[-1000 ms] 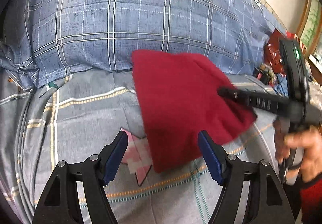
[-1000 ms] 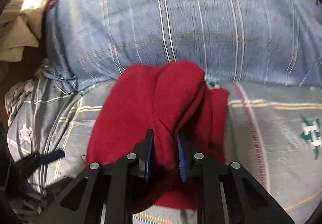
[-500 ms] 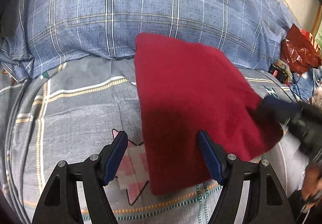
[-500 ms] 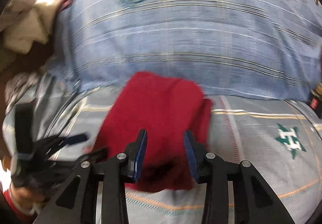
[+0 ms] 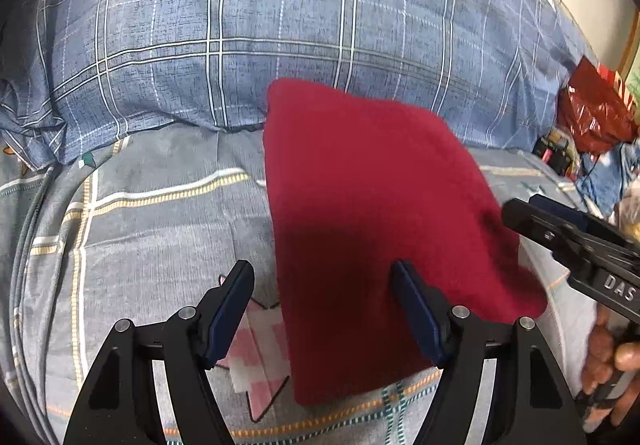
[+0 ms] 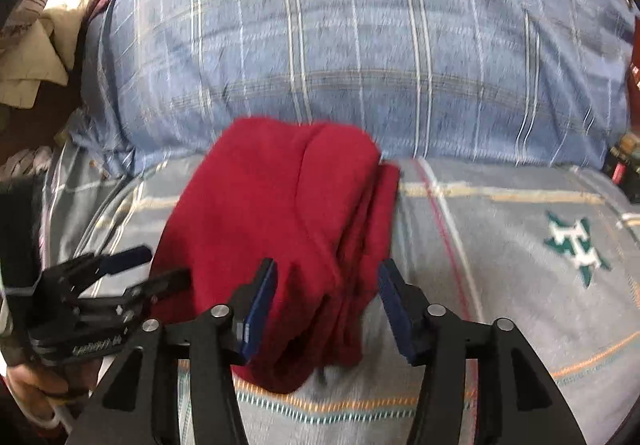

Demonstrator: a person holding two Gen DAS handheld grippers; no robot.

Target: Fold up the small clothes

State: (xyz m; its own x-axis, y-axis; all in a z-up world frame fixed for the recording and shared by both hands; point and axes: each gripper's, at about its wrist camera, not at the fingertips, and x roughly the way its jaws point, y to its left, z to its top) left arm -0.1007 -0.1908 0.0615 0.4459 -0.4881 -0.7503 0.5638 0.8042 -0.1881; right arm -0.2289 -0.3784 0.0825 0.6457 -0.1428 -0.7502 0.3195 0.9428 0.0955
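A red folded garment [image 5: 380,225] lies flat on the grey bed sheet, its far edge against the blue plaid pillow. My left gripper [image 5: 325,309] hovers open over the garment's near left corner, with nothing pressed between its pads. The right gripper [image 5: 524,211] comes in from the right edge, with a hand behind it. In the right wrist view the garment [image 6: 280,225] shows stacked layers along its right side. My right gripper [image 6: 326,285] is above the garment's near edge, jaws opening, pads clear of the cloth below. The left gripper [image 6: 164,265] is at the left.
A large blue plaid pillow [image 5: 280,25] fills the back. The grey striped sheet [image 5: 140,225] spreads on both sides of the garment. A red plastic bag [image 5: 596,113] and small items lie at the far right. Beige cloth [image 6: 32,57] is heaped at the far left.
My right gripper let go of the red fold that it pinched, opened and drew back. The garment now lies flat. My left gripper moved in over its near corner and stayed open.
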